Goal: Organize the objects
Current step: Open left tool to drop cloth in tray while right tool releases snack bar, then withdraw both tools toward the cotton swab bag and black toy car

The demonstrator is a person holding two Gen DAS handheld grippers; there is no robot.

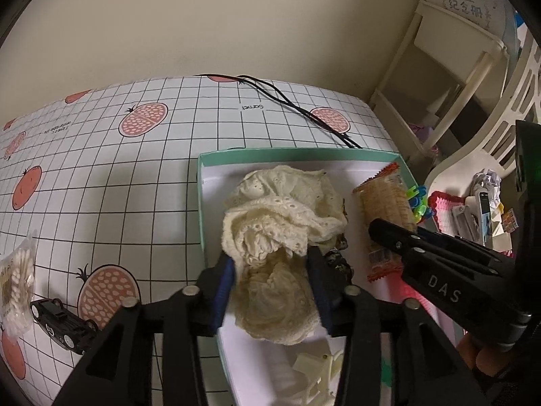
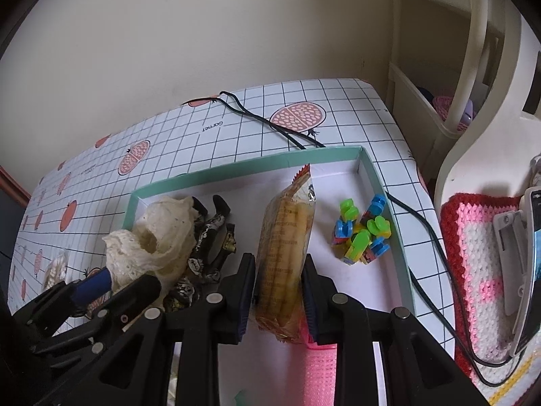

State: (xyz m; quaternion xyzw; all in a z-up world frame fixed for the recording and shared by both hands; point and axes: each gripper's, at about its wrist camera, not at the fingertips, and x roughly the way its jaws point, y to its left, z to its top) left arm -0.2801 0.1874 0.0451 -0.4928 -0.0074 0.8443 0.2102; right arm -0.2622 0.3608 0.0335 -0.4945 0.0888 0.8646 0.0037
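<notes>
Releasing: left gripper has the cream lace cloth between its jaws inside the teal box; jaws look parted, blue pads flanking the cloth, not visibly squeezing.
Left advice: open fully before lifting, or the lace could snag a pad and drag back out.
Right gripper: clamped on the cracker packet, held on edge above the box floor, mid-box.
Right advice: lower the packet flat before letting go, or it may topple onto its neighbours.
Neighbours: patterned black item beside the cloth; plastic clips in the box's far-right corner.
Outside box: toy car and cotton swab bag on the tablecloth, probably next.
Far: black cable behind the box, keep clear.
</notes>
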